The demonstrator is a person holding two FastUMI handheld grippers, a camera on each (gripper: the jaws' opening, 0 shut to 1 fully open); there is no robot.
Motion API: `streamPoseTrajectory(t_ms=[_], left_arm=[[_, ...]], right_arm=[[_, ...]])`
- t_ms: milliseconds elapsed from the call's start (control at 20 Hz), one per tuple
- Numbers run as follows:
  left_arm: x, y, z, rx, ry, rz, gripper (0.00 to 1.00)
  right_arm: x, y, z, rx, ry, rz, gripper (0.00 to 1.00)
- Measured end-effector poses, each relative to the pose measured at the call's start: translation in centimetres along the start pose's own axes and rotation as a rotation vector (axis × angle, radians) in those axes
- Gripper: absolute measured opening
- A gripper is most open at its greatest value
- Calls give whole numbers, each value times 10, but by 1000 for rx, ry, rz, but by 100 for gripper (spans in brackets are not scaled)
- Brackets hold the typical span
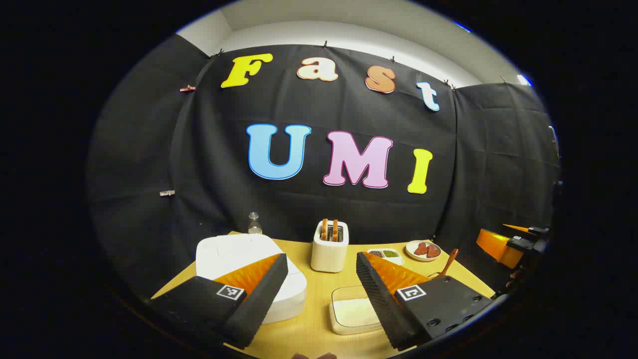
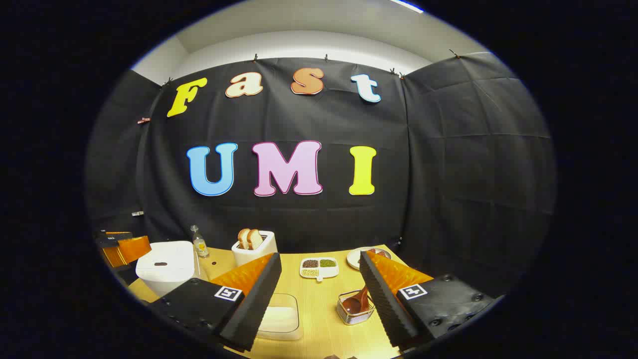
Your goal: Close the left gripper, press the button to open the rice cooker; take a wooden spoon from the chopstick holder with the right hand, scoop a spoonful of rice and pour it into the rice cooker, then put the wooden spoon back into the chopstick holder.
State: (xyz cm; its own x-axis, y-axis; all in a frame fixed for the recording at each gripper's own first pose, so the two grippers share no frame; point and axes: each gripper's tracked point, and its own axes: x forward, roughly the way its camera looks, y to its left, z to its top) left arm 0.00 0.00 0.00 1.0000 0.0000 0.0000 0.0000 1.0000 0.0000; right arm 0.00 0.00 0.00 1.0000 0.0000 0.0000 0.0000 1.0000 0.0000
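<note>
**Both grippers apart, nothing started**

Left gripper (image 1: 319, 284) w/ jaws apart, low centre of left gripper view; rice cooker (image 1: 249, 269) lid down, lower left on bench (image 1: 319, 329). Right gripper (image 2: 319, 284) also apart. Wooden spoon (image 2: 357, 302) in chopstick holder (image 2: 355, 314), lower centre-right: bowl down, handle tilting up-right. Prob. light, stiff; grab mid-handle.

white rice cooker (image 2: 167, 264), brown wooden spoon (image 2: 356, 303), yellow table (image 2: 324, 319)
</note>
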Motion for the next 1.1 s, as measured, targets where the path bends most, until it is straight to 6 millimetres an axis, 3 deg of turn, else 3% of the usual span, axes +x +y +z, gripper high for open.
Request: streamPoseTrajectory(t_ms=[400, 850, 1100], left_arm=[[-4, -4, 25, 29, -37, 15, 96], [-9, 9, 19, 8, -9, 55, 96], [-8, 26, 19, -15, 0, 91, 95]], right_arm=[[9, -13, 29, 4, -43, 29, 98], [8, -6, 42, -39, -64, 87, 98], [8, 3, 42, -49, -60, 127, 98]])
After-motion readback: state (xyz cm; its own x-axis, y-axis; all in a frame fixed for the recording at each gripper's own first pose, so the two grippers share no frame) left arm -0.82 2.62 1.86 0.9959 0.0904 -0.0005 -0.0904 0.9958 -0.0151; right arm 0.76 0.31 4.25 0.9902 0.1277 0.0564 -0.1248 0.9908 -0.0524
